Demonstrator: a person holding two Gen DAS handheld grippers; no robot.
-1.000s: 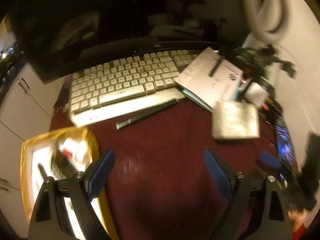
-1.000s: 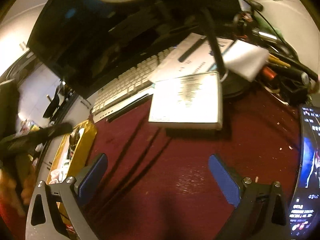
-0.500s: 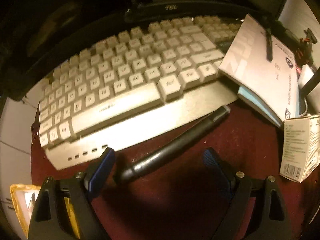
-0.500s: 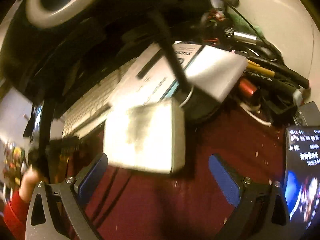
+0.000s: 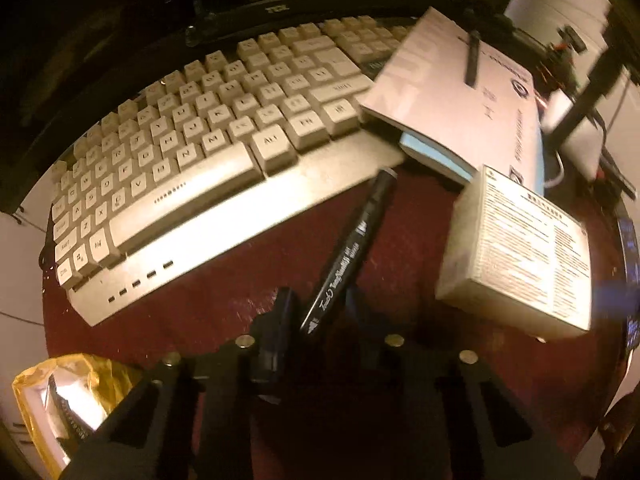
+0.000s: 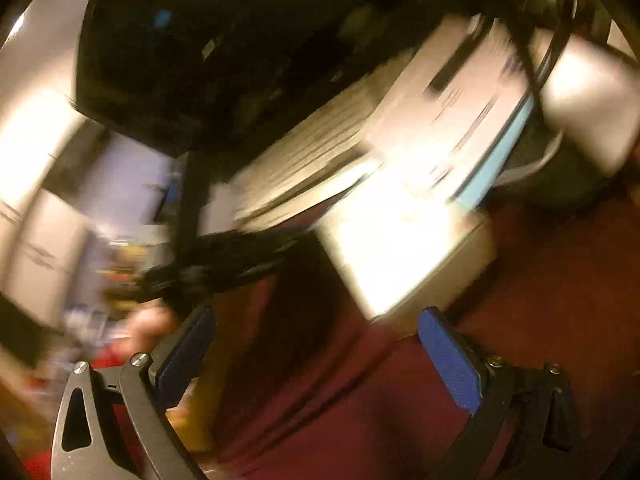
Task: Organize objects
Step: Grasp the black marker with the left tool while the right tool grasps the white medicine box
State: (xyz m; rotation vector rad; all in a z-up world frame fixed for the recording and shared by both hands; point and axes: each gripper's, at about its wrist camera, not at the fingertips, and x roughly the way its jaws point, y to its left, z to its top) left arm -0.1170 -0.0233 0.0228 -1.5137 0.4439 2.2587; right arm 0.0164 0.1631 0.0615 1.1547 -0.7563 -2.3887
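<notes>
The left claw [image 5: 316, 312] was closing, its dark blue pads drawn in on the near end of a slim black marker pen with white script on its barrel [image 5: 352, 248]; the pads appeared to touch the pen on both sides. From the claw the pen ran toward one o'clock, its far tip just beside the front edge of a cream, silver-framed computer keyboard [image 5: 208, 148]. That keyboard lay across the dark red counter [image 5: 224, 292] from nine to twelve o'clock of the claw. At one o'clock a white paperback book with a light blue edge [image 5: 460, 100] rested with one corner over the keyboard's right end. At three o'clock a white cardboard box printed with small text [image 5: 516, 256] sat near the pen and touching the book's near corner. At eight o'clock, at the counter's edge, lay a crinkled gold foil bag [image 5: 64, 400].

The right claw [image 6: 316, 352] stood released, its blue pads wide apart with nothing between them. Its view was heavily blurred. The same white box [image 6: 404, 248] lay at twelve to one o'clock, the book [image 6: 460, 120] beyond it. At ten o'clock the left claw's dark frame [image 6: 216, 264] showed only as a smear, with a hand [image 6: 148, 324] below it.
</notes>
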